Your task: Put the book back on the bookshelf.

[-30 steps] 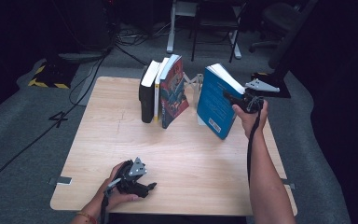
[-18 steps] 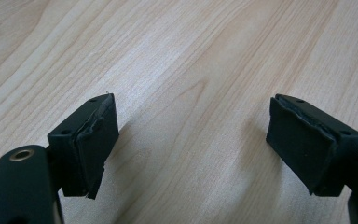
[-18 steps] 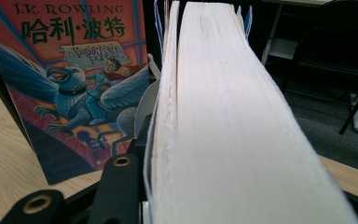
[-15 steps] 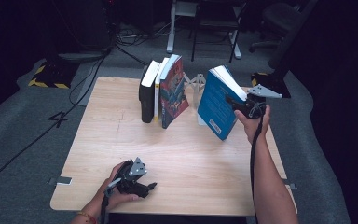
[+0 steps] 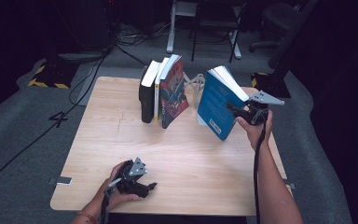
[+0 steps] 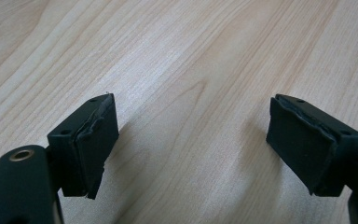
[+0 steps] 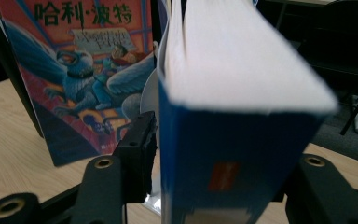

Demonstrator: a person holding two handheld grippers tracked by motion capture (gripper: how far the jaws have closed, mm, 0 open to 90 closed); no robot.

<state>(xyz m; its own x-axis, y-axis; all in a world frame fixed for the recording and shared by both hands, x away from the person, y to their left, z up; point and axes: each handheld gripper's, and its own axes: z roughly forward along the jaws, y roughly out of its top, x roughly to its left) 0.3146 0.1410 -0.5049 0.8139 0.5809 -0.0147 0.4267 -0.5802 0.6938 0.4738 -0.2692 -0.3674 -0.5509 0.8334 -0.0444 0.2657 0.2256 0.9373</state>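
Observation:
A thick blue book (image 5: pixel 216 105) leans tilted at the table's right, lower corner at the tabletop, pages fanned on top. My right gripper (image 5: pixel 240 111) reaches in from the right and straddles its spine (image 7: pixel 223 154). Its jaws have just been opening. In the right gripper view a thin gap shows between the left pad (image 7: pixel 142 149) and the cover, and the other pad is hidden behind the book. My left gripper (image 5: pixel 145 187) rests near the front edge, open (image 6: pixel 193 135) over bare wood.
A row of upright books stands at the back middle: a black one (image 5: pixel 146 95), a thin white one (image 5: pixel 158 86) and a colourful illustrated one (image 5: pixel 173 93) (image 7: pixel 79 79). A pale metal bookend (image 5: pixel 197 80) sits between that row and the blue book. Chairs and cables lie beyond the table (image 5: pixel 121 140).
My right hand and the blue book have sunk a little toward the table. The left hand has not moved.

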